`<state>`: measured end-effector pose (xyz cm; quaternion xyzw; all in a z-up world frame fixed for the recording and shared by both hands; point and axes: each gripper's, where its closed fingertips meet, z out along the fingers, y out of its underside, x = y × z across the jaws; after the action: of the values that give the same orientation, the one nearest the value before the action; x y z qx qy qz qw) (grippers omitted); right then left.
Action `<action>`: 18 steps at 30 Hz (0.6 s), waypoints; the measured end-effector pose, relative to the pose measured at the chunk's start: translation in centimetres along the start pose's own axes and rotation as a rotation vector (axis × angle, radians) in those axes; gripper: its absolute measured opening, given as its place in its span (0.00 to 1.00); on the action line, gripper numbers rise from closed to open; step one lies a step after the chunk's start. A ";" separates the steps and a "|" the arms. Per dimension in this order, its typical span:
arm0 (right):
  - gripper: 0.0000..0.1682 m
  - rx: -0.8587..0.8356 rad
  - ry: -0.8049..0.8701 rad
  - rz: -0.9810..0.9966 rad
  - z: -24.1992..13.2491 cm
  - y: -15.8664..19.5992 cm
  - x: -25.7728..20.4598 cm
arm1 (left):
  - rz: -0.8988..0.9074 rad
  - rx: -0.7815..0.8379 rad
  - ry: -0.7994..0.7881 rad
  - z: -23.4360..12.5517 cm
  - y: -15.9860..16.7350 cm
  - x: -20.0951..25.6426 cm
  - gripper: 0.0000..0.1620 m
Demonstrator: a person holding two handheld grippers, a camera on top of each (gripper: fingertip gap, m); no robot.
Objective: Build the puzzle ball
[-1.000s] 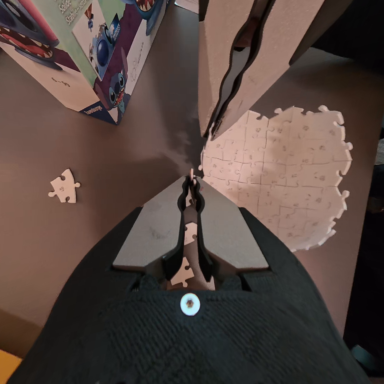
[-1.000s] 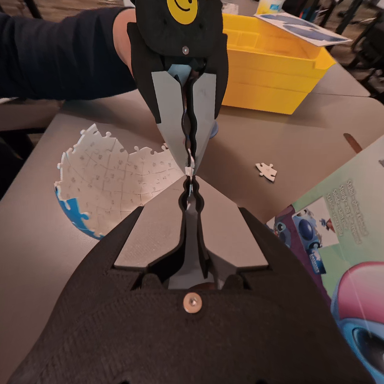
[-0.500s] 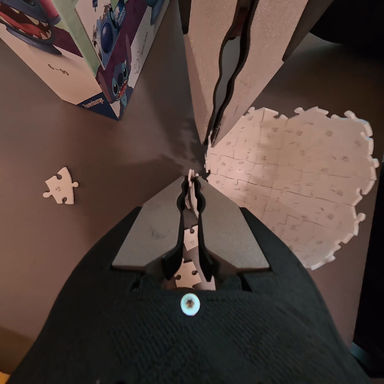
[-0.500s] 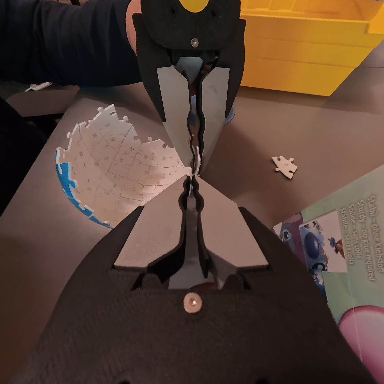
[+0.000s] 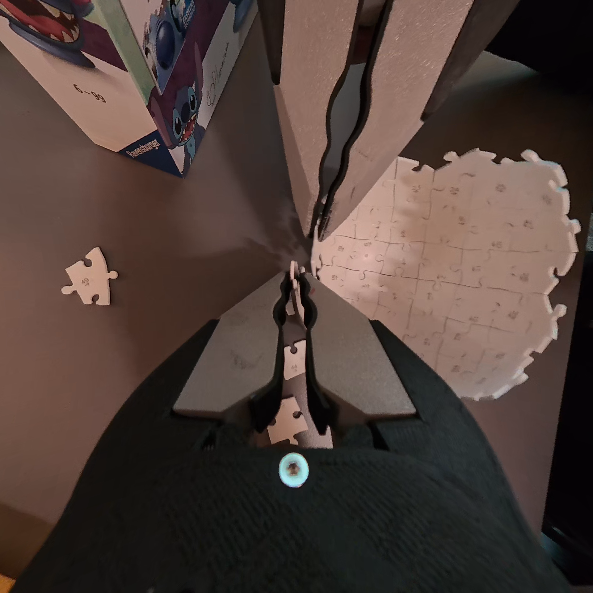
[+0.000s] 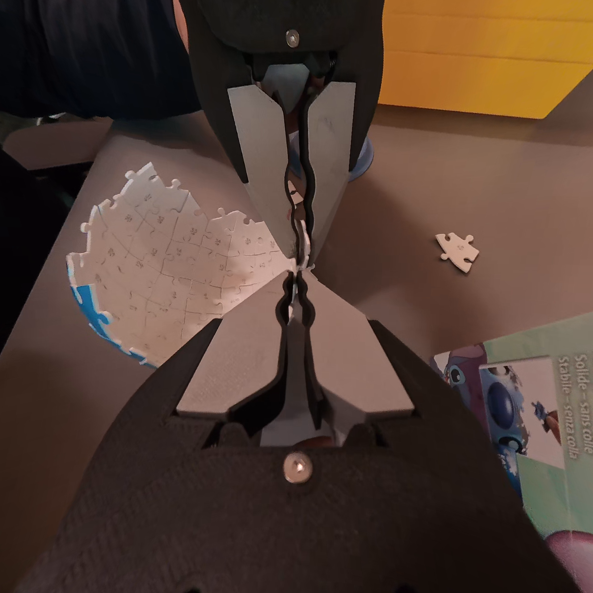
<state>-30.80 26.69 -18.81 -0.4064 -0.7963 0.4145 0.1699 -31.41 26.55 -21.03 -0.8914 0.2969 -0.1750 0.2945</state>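
The puzzle ball is a half-built white shell [image 5: 449,272] with a blue outside [image 6: 81,295], lying open side up on the brown table. My right gripper [image 6: 296,277] is shut on the shell's near rim; it also shows in the left wrist view [image 5: 321,224], coming from the top. My left gripper [image 5: 296,274] is shut on a white puzzle piece [image 5: 293,272] held edge-on against that rim. It faces the right gripper tip to tip in the right wrist view [image 6: 303,248].
A loose piece [image 5: 88,282] [image 6: 457,250] lies on the table. Two more pieces [image 5: 293,362] lie under my left gripper. The puzzle box [image 5: 144,80] [image 6: 529,401] stands close by. A yellow bin [image 6: 481,64], a pale blue round stand [image 6: 362,157] and a person's dark sleeve [image 6: 96,48] are behind. The grippers are tip to tip, or close to it.
Both grippers stay shut and tip to tip. The right gripper has moved closer to the left one and the table. The shell has shifted a little with it.
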 end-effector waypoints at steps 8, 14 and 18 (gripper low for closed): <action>0.00 -0.016 -0.007 0.063 0.2 0.5 0.2 | -0.012 -0.001 0.010 0.2 0.4 0.2 0.02; 0.00 -0.014 -0.024 0.097 0.6 0.5 0.2 | -0.036 0.006 0.021 0.2 0.8 0.1 0.03; 0.00 -0.016 -0.045 0.094 0.8 0.6 0.0 | -0.050 0.023 0.046 0.0 0.8 0.4 0.02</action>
<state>-30.98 26.45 -19.75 -0.4352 -0.7834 0.4245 0.1291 -31.43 25.80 -21.46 -0.8908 0.2790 -0.2063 0.2935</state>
